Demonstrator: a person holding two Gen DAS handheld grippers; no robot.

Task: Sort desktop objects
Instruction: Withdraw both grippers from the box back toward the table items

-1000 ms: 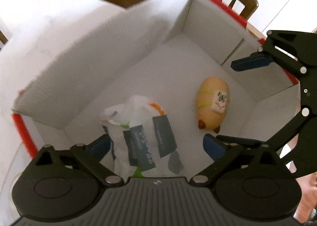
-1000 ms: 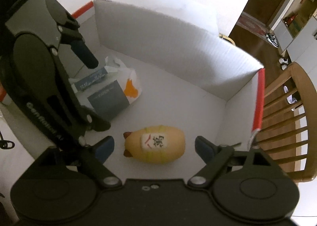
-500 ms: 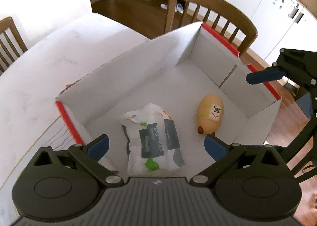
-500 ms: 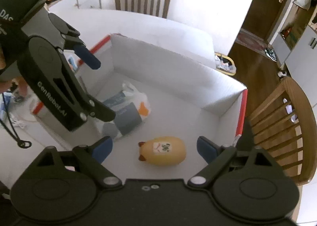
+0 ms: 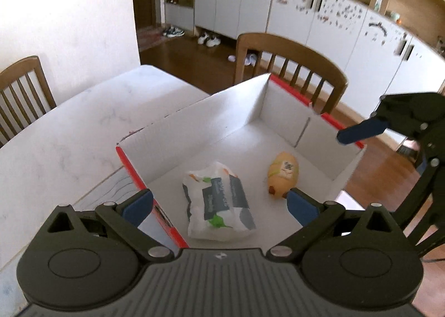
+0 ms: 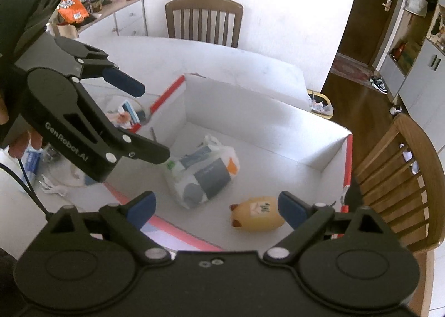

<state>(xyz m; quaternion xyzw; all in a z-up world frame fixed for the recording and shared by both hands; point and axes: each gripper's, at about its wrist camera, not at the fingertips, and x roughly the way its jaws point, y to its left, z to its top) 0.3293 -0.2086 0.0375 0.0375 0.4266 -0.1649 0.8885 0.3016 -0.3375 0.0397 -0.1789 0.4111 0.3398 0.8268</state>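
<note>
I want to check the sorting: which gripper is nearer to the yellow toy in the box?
Right. The right gripper hangs open just above the yellow toy, at its side of the box. The left gripper, also open, is over the white packet, further from it.

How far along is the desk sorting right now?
Done: the white packet and the yellow toy lie apart inside the white box. In hand: nothing; the left gripper and right gripper are open. Left: clutter on the table beside the box.
</note>
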